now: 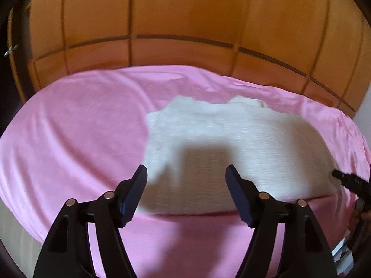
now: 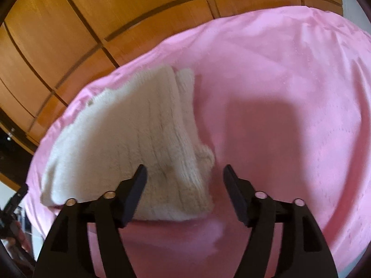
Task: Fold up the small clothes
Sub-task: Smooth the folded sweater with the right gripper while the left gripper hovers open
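Knitted garment [image 1: 222, 143] (cream, ribbed), seemingly folded, pink sheet [image 1: 69, 127]

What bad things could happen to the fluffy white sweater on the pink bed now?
1. Both the left gripper and the right gripper are open and hold nothing, so a grab might catch only the top layer of the cream knit sweater and pull its fold apart.
2. The pink sheet under it is soft and wrinkled, so a low pinch could grab the sheet too.
3. The knit looks loose; fingertips could snag the yarn.
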